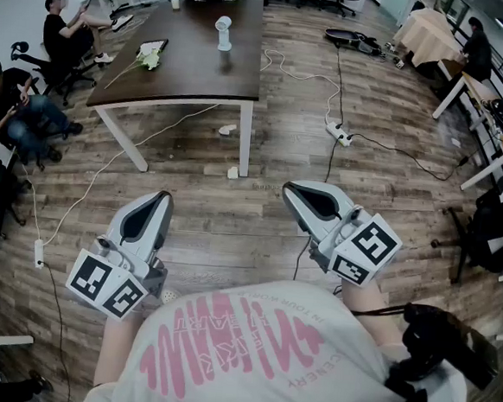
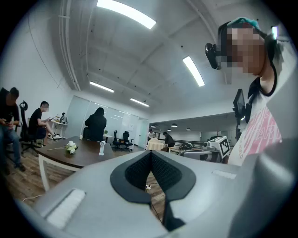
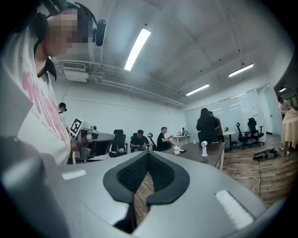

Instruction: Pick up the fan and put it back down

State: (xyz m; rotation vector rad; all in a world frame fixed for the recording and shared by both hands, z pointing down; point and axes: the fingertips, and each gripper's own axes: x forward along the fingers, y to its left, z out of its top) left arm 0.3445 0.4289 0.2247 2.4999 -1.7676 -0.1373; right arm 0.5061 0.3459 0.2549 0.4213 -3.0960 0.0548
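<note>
A small white fan point(image 1: 223, 33) stands upright on the far part of a dark brown table point(image 1: 200, 83), well ahead of both grippers. It also shows small in the left gripper view as the fan point(image 2: 102, 148) and in the right gripper view as the fan point(image 3: 203, 148). My left gripper point(image 1: 160, 200) and right gripper point(image 1: 294, 190) are held level over the wooden floor, close to my body and apart from the table. Both are shut with nothing between the jaws, as the left gripper point(image 2: 151, 153) and right gripper point(image 3: 148, 154) tips meet.
A bunch of white flowers point(image 1: 148, 56) and a dark tablet lie on the table's left part. Cables and a power strip point(image 1: 339, 133) run over the floor. People sit at the left point(image 1: 61, 29). More desks point(image 1: 488, 115) and office chairs stand at the right and back.
</note>
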